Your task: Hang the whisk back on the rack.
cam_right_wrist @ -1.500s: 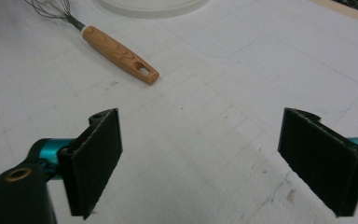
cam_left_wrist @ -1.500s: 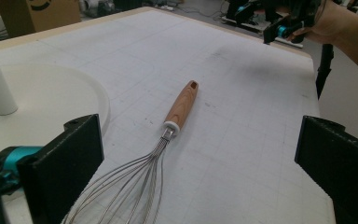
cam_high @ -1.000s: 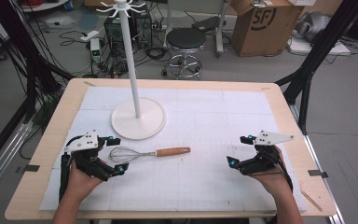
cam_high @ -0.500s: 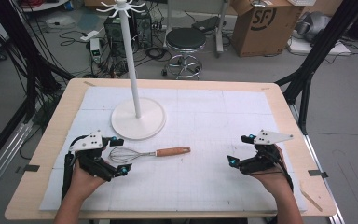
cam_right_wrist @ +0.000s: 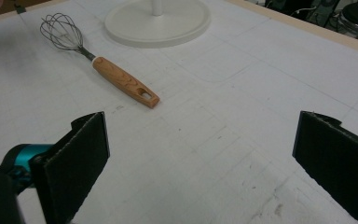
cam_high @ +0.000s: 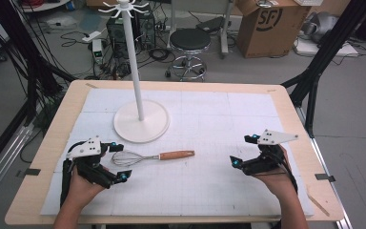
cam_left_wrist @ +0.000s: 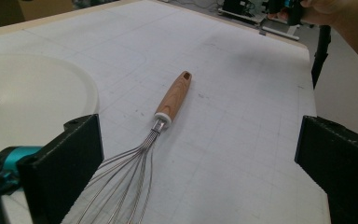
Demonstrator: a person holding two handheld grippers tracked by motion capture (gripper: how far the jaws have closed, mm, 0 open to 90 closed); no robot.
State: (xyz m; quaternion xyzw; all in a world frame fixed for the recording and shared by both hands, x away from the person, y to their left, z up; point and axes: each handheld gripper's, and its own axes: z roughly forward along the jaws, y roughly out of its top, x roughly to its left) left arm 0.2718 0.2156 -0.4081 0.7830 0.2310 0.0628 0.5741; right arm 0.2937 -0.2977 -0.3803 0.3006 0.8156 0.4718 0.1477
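A wooden table (cam_high: 47, 143) carries a white gridded mat (cam_high: 228, 157), and on the mat's far left part stands a white stand (cam_high: 141, 119) with a round base, a tall pole and hooks at the top. Just in front of that base lies a whisk (cam_high: 150, 156), flat on the mat, its wire end toward the person's left and its wooden handle pointing right, with a small slot at the handle's tip (handy for a hook).

The left gripper (cam_high: 116, 162) sits at the whisk's wire end with its jaws spread wide; in the left gripper view the wires (cam_left_wrist: 130, 186) run up between the two black jaws, and nothing is pinched. The right gripper (cam_high: 243, 150) rests on the mat well apart from the whisk, to the right of the handle, its jaws likewise spread with nothing between them; in the right gripper view the whisk (cam_right_wrist: 98, 60) lies ahead and to the left.

The work looks to be at the reaching step: the left gripper is lined up on the whisk but has not gripped it. The next move calls for closing the jaws on it, probably nearer the neck or handle than on the springy wires, then lifting. If the stand is the goal, the slotted handle end would need to meet a hook.
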